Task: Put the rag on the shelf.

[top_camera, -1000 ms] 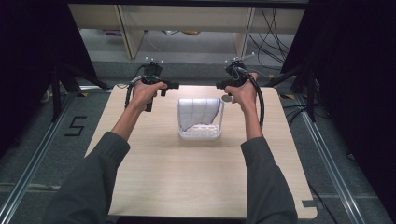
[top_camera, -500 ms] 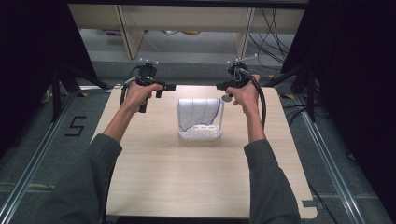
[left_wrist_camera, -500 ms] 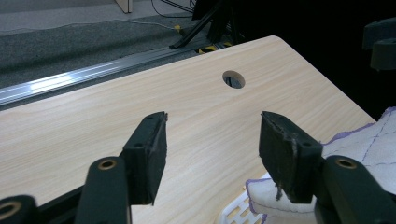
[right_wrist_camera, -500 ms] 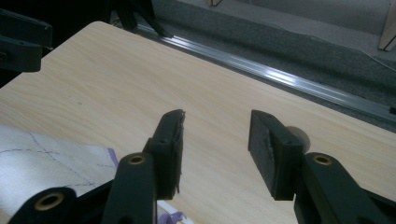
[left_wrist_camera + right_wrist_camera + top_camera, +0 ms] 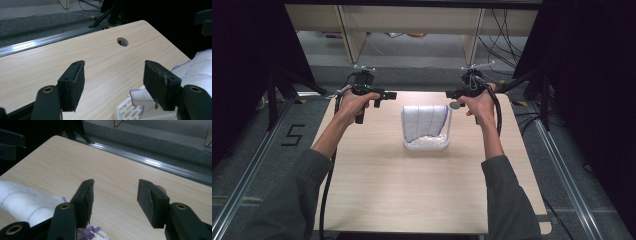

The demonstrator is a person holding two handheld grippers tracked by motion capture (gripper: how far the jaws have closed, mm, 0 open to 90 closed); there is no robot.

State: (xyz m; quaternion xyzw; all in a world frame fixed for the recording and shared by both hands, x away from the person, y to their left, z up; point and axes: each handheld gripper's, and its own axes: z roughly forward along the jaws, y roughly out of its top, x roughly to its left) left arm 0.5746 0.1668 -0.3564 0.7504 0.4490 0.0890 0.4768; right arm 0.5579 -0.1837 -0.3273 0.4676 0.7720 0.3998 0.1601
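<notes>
Both tools have just been opening. The left tool and right tool are spread wide, holding nothing, beside the white cloth in its basket.

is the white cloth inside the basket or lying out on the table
In: the white cloth is draped over the white basket, covering its top and hanging down its front.

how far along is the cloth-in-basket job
Looks done: the white cloth is draped over and into the white basket. In hand: nothing; the left hand-held gripper and right hand-held gripper have just been opening, nothing between their jaws. Left: probably just drawing both away.
</notes>
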